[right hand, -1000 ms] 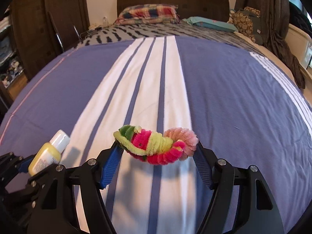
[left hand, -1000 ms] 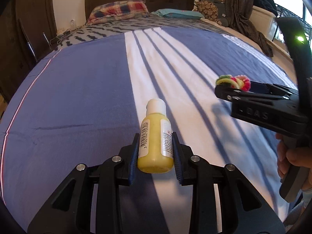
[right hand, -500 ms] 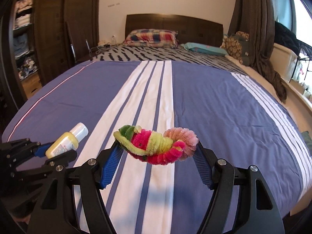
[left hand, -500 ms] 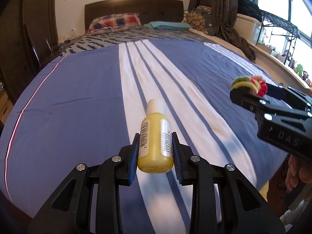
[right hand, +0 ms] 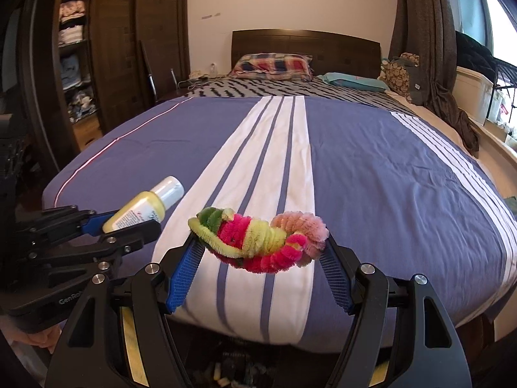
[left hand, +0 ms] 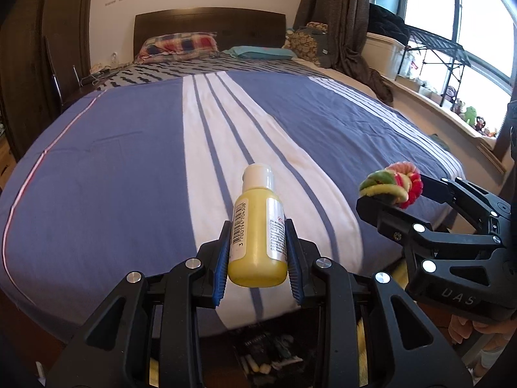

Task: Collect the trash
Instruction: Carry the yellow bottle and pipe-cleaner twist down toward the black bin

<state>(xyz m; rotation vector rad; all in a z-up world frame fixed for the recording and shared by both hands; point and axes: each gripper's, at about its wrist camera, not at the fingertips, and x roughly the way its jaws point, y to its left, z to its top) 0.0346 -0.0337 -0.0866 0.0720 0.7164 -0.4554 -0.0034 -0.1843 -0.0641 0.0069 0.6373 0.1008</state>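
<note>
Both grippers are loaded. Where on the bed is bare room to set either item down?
The striped bedspread is bare from its near edge up to the zigzag sheet. Crowded only at the head: plaid pillow, teal pillow, patterned bag. Dark cloth drapes the window-side edge.

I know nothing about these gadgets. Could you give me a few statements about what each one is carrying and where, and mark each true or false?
1. The left gripper grips a small yellow plastic bottle with a white cap. True.
2. The right gripper is empty. False: it grips a fuzzy bundle of twisted pink, yellow and green pipe cleaners.
3. The bottle's white cap points away from the left gripper. True.
4. Both items lie on the blue bedspread with white stripes. False: both are held in the air, above the bed's near edge.
</note>
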